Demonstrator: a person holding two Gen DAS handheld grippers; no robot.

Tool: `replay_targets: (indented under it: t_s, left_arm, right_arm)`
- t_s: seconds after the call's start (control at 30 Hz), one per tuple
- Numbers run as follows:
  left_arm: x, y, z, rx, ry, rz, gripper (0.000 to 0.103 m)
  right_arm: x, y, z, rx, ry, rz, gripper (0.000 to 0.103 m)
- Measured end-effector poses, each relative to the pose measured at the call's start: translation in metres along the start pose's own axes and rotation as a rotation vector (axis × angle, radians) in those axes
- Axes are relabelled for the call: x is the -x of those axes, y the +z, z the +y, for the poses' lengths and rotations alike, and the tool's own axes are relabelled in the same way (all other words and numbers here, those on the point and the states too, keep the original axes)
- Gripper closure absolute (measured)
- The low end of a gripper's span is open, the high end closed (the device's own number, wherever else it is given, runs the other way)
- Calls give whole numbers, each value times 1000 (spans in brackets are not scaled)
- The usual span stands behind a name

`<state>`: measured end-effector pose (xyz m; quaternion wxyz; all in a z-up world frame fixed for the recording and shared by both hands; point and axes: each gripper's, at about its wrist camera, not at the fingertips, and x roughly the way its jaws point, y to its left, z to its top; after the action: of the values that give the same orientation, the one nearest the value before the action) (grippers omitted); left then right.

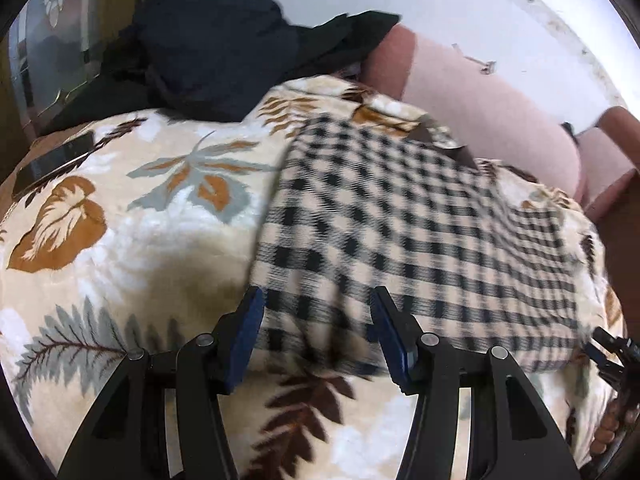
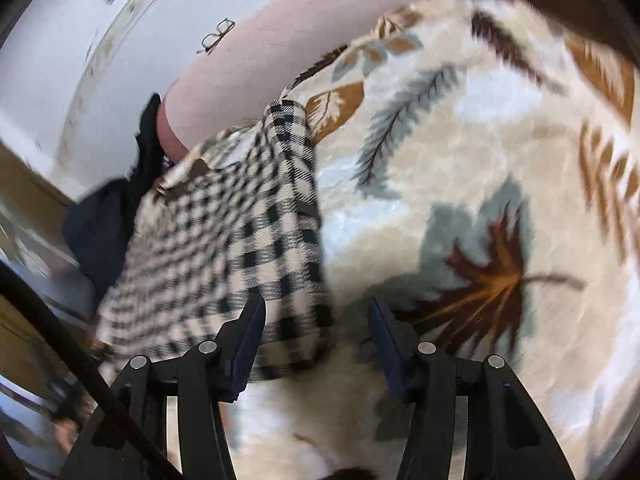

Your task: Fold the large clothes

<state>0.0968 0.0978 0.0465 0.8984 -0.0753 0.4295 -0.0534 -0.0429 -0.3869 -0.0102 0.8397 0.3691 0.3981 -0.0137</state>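
A beige-and-black checked garment (image 1: 400, 216) lies spread flat on a leaf-patterned blanket (image 1: 120, 240). My left gripper (image 1: 318, 316) hovers over the garment's near edge with its jaws apart; checked cloth shows between the blue pads (image 1: 250, 320), which do not press on it. In the right wrist view the same garment (image 2: 224, 248) runs away to the upper left. My right gripper (image 2: 316, 320) stands open over its near corner, the left pad above the cloth, the right pad above the bare blanket (image 2: 460, 160). Part of the right gripper (image 1: 610, 350) shows at the garment's right edge.
A heap of black clothes (image 1: 208, 52) lies at the far side of the blanket. A dark phone (image 1: 52, 164) rests at the blanket's left edge. A pink padded headboard (image 1: 480, 104) runs behind, with a pair of glasses (image 2: 218, 36) on it.
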Motion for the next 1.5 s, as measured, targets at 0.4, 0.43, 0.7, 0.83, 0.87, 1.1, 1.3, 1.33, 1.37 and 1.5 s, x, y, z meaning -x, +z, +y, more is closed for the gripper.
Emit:
replay_targets:
  t_s: [0.4, 0.43, 0.7, 0.83, 0.87, 1.1, 1.3, 1.33, 1.37, 1.5]
  left_arm:
    - [21, -33, -24, -57, -66, 3, 44]
    - [19, -35, -22, -55, -66, 14, 44]
    - [3, -28, 23, 107, -28, 56, 40]
    - [-11, -23, 49, 199, -69, 100, 38]
    - [-18, -22, 56, 232, -81, 117, 38]
    - [-52, 5, 61, 269, -159, 95, 29]
    - [-65, 19, 26, 103, -104, 132, 74]
    - [-64, 20, 22, 89, -111, 142, 83]
    - [-59, 21, 17, 73, -93, 128, 85]
    - [-37, 29, 16, 81, -136, 90, 87]
  right_arm:
    - [-5, -55, 16, -50, 5, 75, 41]
    - [-9, -61, 20, -28, 4, 93, 40]
    - [-34, -49, 39, 84, -10, 48, 28]
    - [-46, -31, 40, 90, 10, 49, 26]
    - [-49, -26, 40, 85, 13, 48, 26]
    - [-74, 13, 30, 6, 91, 34, 25]
    - [-82, 20, 38, 58, 89, 51, 73]
    - [-83, 21, 37, 35, 104, 61, 74]
    - [-80, 20, 35, 33, 106, 60, 77]
    - [-62, 26, 45, 52, 119, 43, 83]
